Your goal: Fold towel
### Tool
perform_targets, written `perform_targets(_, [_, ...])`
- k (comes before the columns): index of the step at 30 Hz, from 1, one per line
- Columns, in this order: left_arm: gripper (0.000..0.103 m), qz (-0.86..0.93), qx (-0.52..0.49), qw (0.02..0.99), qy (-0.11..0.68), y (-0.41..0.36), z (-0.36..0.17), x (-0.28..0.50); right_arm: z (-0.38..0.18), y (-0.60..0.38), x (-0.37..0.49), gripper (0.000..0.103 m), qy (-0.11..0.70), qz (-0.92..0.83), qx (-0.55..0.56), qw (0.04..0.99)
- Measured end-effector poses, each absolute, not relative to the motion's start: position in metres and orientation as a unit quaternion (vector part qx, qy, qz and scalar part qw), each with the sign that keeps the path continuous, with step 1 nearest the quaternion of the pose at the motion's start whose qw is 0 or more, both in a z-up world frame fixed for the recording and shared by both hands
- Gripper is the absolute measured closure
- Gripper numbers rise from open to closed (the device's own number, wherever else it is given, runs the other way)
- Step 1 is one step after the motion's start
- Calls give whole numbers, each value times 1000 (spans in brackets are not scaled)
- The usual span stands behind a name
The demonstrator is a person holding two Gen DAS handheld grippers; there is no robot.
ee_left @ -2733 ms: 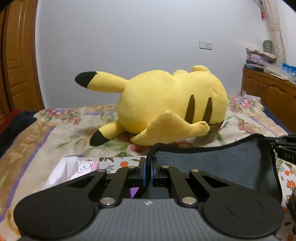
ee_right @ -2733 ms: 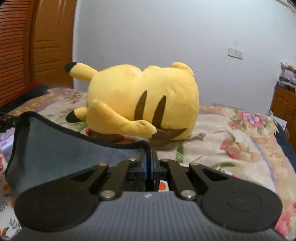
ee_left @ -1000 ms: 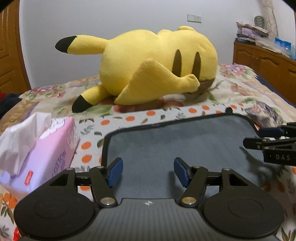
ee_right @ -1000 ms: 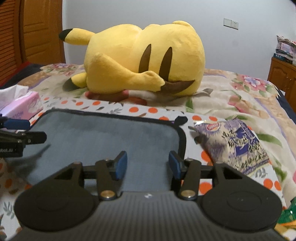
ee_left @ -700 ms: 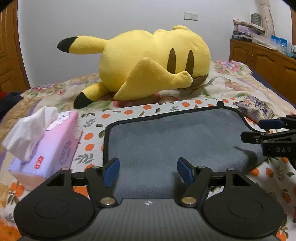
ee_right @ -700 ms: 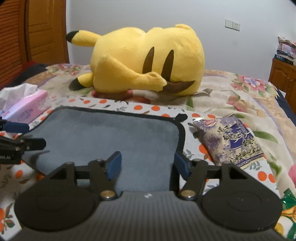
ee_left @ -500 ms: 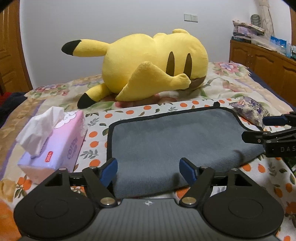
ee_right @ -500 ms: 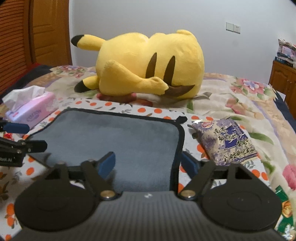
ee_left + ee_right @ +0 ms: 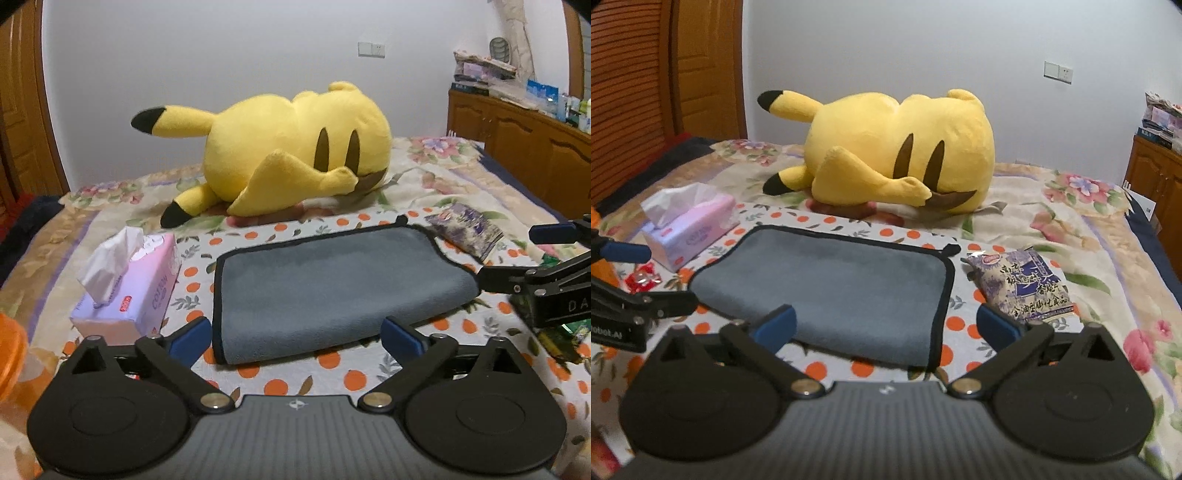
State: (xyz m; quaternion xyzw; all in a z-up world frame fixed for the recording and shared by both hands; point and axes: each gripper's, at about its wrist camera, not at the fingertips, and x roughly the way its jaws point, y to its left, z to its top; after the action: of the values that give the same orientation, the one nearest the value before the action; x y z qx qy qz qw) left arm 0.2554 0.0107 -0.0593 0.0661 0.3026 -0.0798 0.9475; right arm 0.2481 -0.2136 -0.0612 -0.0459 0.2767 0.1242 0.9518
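A bedroom with a pale wall and a wooden door on the left holds a bed [image 9: 122,206] spread with a floral cover and, nearer the cameras, a cloth [image 9: 332,373] dotted with orange fruit. The grey towel [image 9: 332,288], edged in black, lies flat on that dotted cloth, folded over on itself, its long axis running left to right across both views; the rounded fold faces the cameras and the black-trimmed edges lie along the far side and at the ends, with a small black loop at its far right corner. Behind it a large yellow plush toy [image 9: 894,155] lies on its side. A pink tissue box [image 9: 129,288] sits just left of the towel, and a purple snack packet [image 9: 1023,288] just right of it. The left gripper [image 9: 295,339] hangs over the towel's near left corner with its blue-padded fingers spread wide and nothing between them; the right gripper [image 9: 884,326] is likewise wide apart over the near right corner, holding nothing. The left wrist view alone shows a wooden cabinet [image 9: 517,144] along the right wall, stacked with clutter, and a bit of something orange at the lower left edge. The right wrist view shows the packet's printed face clearly, a small red wrapper [image 9: 642,278] near the tissue box, and a louvred wooden panel at far left.
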Motion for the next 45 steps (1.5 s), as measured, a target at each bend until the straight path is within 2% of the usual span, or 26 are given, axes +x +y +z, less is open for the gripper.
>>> perform_targets(22, [0,-80,82,946,304,-10,-19,166,-10,-229,171,0,255,123,-33,958])
perform_targets(45, [0,-49,57,955,286,0,27,83,23,-245,96,0,226,114,-8,967])
